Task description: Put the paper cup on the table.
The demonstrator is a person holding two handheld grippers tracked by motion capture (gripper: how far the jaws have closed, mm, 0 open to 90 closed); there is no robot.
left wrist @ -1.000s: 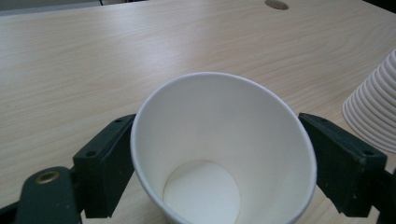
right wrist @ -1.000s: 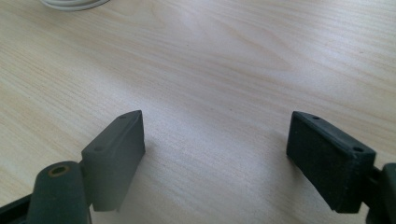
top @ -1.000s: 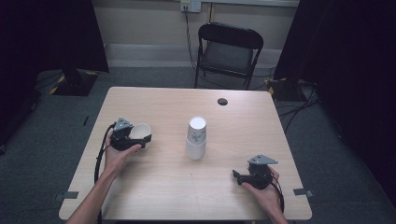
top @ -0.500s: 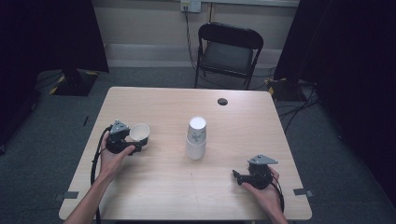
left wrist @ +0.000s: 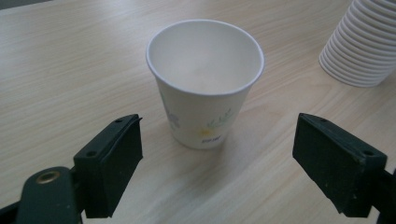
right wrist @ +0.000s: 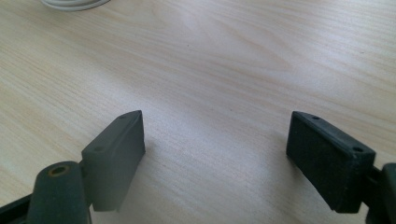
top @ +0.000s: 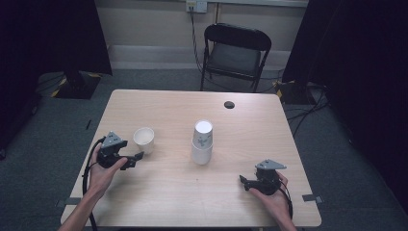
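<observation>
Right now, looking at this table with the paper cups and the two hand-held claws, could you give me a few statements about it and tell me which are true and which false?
1. The single paper cup stands upright, mouth up. True.
2. The left gripper squeezes that cup. False: its jaws stand open, the cup ahead of them, untouched.
3. The stack of cups stands mouth down. True.
4. The right gripper holds a cup. False: its open jaws hold nothing.
5. The chair lies tipped over. False: it stands upright beyond the table.
</observation>
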